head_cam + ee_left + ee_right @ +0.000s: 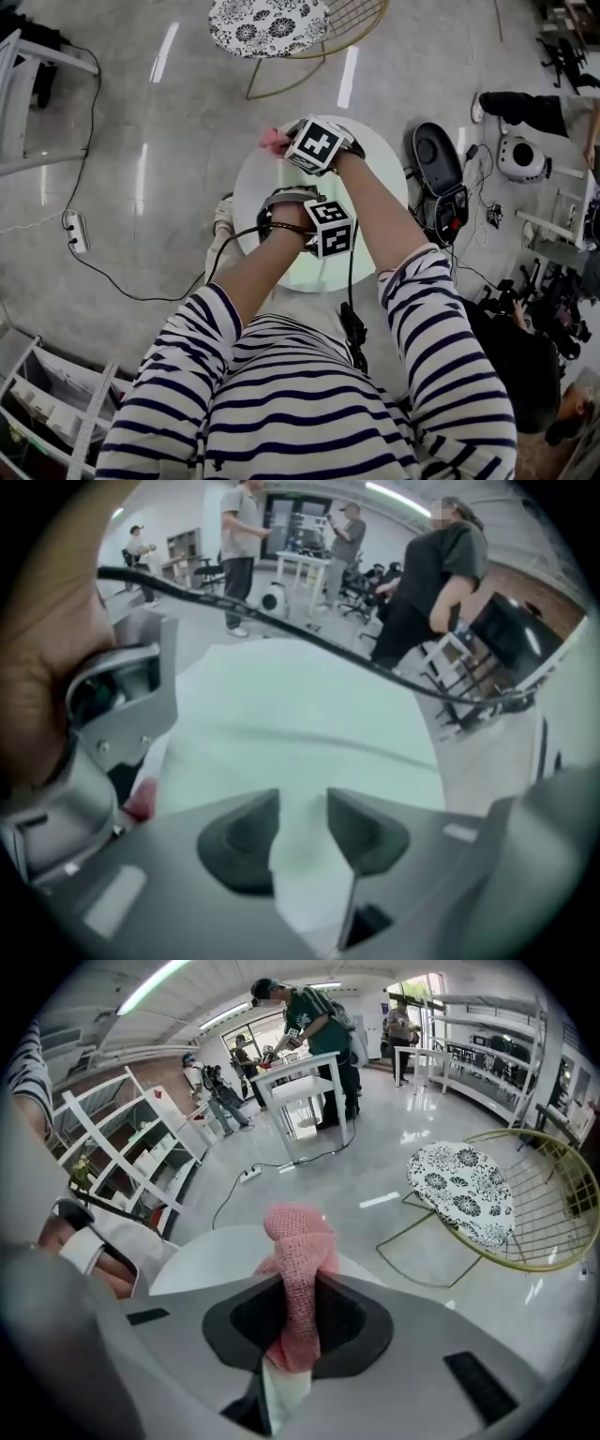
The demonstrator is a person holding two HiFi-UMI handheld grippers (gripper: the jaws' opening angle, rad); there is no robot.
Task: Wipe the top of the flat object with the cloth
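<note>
Pink knitted cloth [296,1241] is clamped between the jaws of the right gripper [300,1321], its end jutting beyond them over the round pale table [394,192]. The jaws of the left gripper [302,829] are parted, with nothing between them. Grasping appears done; wiping of the tabletop is judged yet to be carried out.

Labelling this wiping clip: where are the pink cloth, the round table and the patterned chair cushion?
pink cloth [298,1246]: right gripper view, its bunched knitted fold.
round table [309,714]: left gripper view, bare pale top.
patterned chair cushion [461,1190]: right gripper view, its middle.
</note>
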